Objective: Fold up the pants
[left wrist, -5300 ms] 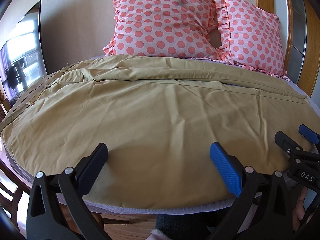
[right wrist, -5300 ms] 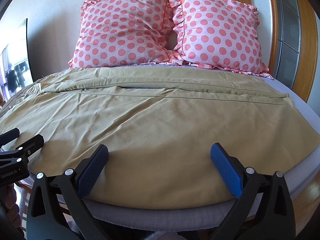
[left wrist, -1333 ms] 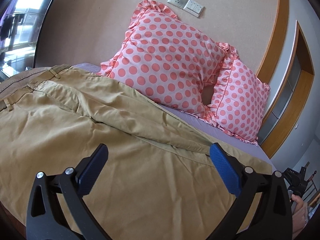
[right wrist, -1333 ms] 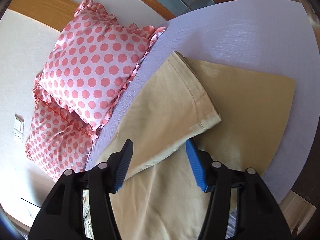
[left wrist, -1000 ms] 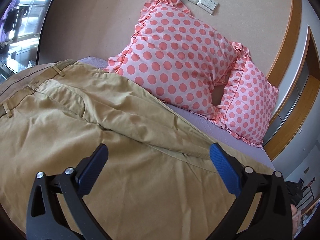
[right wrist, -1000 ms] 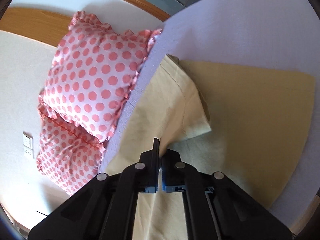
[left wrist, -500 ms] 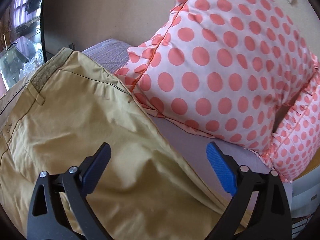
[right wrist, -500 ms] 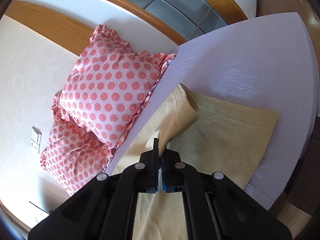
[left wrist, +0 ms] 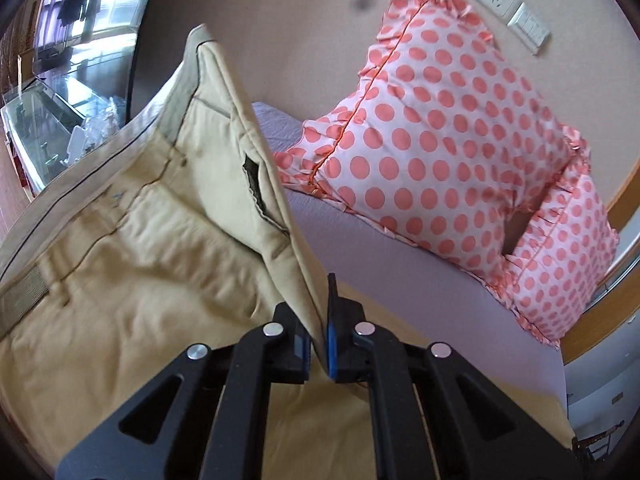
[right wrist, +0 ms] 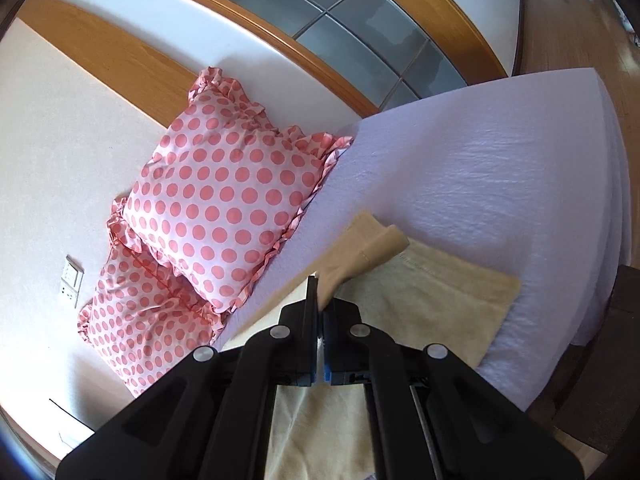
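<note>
Tan pants (left wrist: 120, 260) lie across a lilac bed (left wrist: 380, 256). In the left wrist view my left gripper (left wrist: 319, 332) is shut on the far edge of the pants near the waistband and holds it lifted, so the pale inside and a pocket opening face me. In the right wrist view my right gripper (right wrist: 320, 320) is shut on the upper leg's hem end (right wrist: 360, 256) and holds it raised above the lower leg (right wrist: 432, 304), which lies flat on the bed (right wrist: 500, 168).
Two pink polka-dot pillows (left wrist: 440, 152) (right wrist: 224, 200) lean on the wall at the head of the bed. A wooden-framed glass panel (right wrist: 360, 40) stands beyond the bed. The bed's edge (right wrist: 600, 280) drops to a wooden floor on the right.
My left gripper has closed on the pants' far edge near the waist and lifted it. My right gripper, shut since a second ago, has raised the leg hem higher.
</note>
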### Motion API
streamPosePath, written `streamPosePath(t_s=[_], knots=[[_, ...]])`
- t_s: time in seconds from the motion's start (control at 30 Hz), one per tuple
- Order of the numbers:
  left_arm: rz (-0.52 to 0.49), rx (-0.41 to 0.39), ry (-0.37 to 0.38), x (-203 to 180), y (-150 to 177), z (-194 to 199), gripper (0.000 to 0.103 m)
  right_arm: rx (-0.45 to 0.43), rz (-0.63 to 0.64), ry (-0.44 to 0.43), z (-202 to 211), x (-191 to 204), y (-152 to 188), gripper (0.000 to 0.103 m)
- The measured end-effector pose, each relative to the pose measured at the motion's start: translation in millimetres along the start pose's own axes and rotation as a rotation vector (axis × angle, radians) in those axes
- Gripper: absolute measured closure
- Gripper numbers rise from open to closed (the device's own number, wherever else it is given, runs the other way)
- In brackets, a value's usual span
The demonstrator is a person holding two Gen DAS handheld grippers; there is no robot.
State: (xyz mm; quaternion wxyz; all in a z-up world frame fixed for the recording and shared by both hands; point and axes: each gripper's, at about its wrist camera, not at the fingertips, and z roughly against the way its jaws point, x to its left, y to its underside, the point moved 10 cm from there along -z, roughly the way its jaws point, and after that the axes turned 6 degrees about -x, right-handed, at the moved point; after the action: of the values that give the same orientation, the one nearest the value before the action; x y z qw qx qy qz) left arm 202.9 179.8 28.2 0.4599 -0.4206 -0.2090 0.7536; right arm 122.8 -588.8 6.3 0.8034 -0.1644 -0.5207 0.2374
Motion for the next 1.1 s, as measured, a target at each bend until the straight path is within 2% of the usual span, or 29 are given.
streamPosePath(t_s=[0.13, 0.23, 0.3, 0.43, 0.5, 0.53, 0.57, 0.8, 0.93, 1.1], knots=[[0.055, 0.004, -0.009, 42, 68, 62, 0.096, 0.015, -0.005, 0.062, 5, -25, 4, 0.101], [0.11, 0.03, -0.032, 65, 107, 76, 0.096, 0.043, -0.024, 0.099, 4, -43, 13, 0.101], [0.104, 0.033, -0.045, 70, 116, 77, 0.096, 0.049, -0.029, 0.114, 4, -50, 17, 0.101], [0.106, 0.03, -0.036, 74, 122, 78, 0.092, 0.061, -0.024, 0.142, 10, -56, 20, 0.098], [0.103, 0.026, -0.027, 73, 124, 79, 0.09, 0.036, -0.02, 0.165, 18, -59, 18, 0.086], [0.099, 0.028, -0.021, 73, 126, 79, 0.087, 0.019, -0.013, 0.179, 21, -60, 15, 0.071], [0.095, 0.027, -0.016, 72, 128, 80, 0.086, 0.006, -0.007, 0.184, 24, -61, 14, 0.063], [0.101, 0.014, 0.036, 73, 134, 90, 0.073, -0.003, 0.04, 0.205, 21, -63, 17, 0.063], [0.133, -0.008, 0.07, 81, 137, 105, 0.069, -0.071, -0.008, 0.27, 35, -73, 11, 0.064], [0.171, -0.059, 0.08, 94, 133, 118, 0.064, -0.028, 0.055, 0.23, 24, -65, 18, 0.063]])
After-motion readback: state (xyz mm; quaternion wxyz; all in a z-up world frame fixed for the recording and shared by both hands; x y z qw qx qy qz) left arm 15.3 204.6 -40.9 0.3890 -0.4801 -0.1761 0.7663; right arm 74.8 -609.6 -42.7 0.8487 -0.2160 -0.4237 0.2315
